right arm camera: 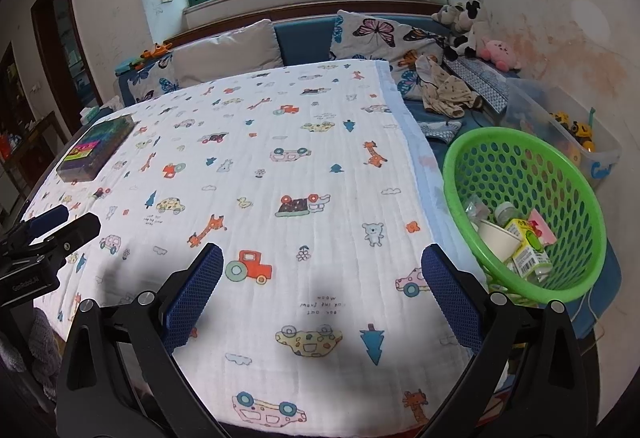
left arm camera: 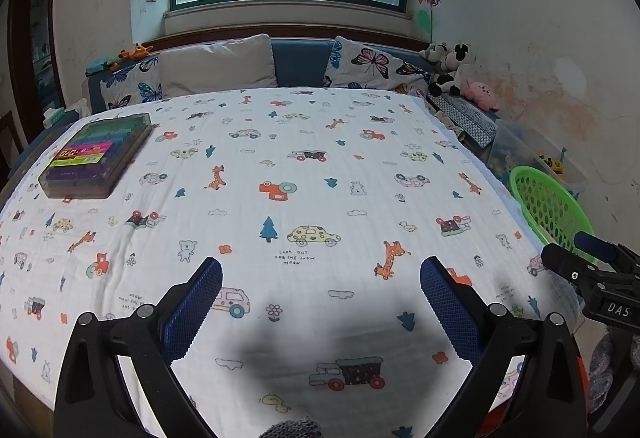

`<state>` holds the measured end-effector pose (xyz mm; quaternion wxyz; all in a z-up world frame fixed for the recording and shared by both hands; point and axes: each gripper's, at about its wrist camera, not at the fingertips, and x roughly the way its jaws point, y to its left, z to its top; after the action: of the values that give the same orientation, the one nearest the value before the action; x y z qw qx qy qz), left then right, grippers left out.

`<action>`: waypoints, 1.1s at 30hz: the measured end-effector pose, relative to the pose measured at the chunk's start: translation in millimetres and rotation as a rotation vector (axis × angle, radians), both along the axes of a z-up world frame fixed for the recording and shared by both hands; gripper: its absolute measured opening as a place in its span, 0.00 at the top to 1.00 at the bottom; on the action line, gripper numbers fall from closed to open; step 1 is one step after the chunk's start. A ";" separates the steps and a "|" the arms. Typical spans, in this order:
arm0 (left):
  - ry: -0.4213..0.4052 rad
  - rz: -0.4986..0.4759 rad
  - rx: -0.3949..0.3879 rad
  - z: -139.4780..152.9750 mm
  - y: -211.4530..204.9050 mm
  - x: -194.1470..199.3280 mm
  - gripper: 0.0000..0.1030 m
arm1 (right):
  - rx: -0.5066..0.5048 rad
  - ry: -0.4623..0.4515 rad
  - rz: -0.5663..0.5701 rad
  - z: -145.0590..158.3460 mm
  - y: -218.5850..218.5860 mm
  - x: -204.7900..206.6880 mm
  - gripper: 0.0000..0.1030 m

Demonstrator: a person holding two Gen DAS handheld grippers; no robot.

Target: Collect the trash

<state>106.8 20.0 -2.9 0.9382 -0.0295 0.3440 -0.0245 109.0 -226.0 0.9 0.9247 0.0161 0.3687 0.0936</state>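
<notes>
Green perforated basket [right arm camera: 532,198] just off tabletop's [right arm camera: 280,158] right edge — holds paper cup [right arm camera: 498,238], yellow-labelled bottles [right arm camera: 528,250], pink wrapper [right arm camera: 542,226]. Left gripper [left arm camera: 320,278] and right gripper [right arm camera: 322,266] both spread wide, empty, over cartoon-print cloth. Marker case [left arm camera: 96,158] far left.

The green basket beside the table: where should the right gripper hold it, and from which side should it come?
Probably the rim of the green basket on its table side, approached from above by the open right gripper. The rim is thin and bare, so one finger can go inside and one outside. The trash lies low against the near wall. The perforated wall flares outward, so it would likely slip.
</notes>
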 end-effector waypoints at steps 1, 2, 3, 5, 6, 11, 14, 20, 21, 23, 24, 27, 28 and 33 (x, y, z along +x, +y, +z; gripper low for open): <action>0.000 0.001 -0.001 -0.3 -0.2 -0.1 0.07 | -0.001 -0.001 0.000 0.1 0.3 0.0 0.04; -0.002 0.001 -0.002 -0.4 -0.3 -0.4 0.07 | -0.002 -0.001 0.000 0.0 0.3 0.0 0.04; -0.002 0.001 -0.003 -0.4 -0.9 -0.9 0.07 | -0.002 -0.001 -0.001 -0.1 0.6 0.0 0.04; -0.003 0.002 -0.003 -0.1 -2.0 -1.6 0.07 | 0.000 -0.001 0.000 -0.1 0.9 0.1 0.04; -0.005 0.002 -0.002 0.1 -2.6 -2.0 0.07 | -0.002 -0.002 0.000 0.0 0.7 0.2 0.04; -0.009 0.006 -0.004 2.3 -3.5 -3.8 0.07 | 0.003 -0.004 0.003 1.4 1.8 -0.4 0.04; -0.011 0.008 -0.005 4.0 -3.5 -3.9 0.07 | 0.004 -0.006 0.004 2.0 2.6 -0.4 0.04; -0.020 0.010 -0.007 7.5 -3.1 -5.8 0.07 | 0.006 -0.006 0.001 2.7 3.1 -0.9 0.04; -0.021 0.011 -0.008 7.7 -3.0 -5.7 0.07 | 0.006 -0.007 0.001 3.1 3.6 -1.0 0.04; -0.020 0.013 -0.008 7.5 -3.0 -5.7 0.07 | 0.008 -0.010 0.001 3.4 3.2 -0.7 0.04; -0.019 0.014 -0.008 7.5 -2.9 -5.5 0.07 | 0.009 -0.010 0.000 3.5 3.4 -0.5 0.04; -0.019 0.016 -0.007 8.1 -2.8 -5.6 0.07 | 0.010 -0.011 0.000 3.4 2.7 -0.8 0.04; -0.020 0.016 -0.007 8.2 -2.9 -5.7 0.07 | 0.010 -0.011 0.000 3.4 2.6 -0.8 0.04; -0.027 0.019 -0.006 9.8 -3.2 -6.4 0.07 | 0.009 -0.011 0.000 3.3 2.6 -1.0 0.04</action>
<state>100.5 16.8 6.9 0.9428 -0.0353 0.3310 -0.0171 108.0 -223.5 4.2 0.9266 0.0199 0.3632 0.0956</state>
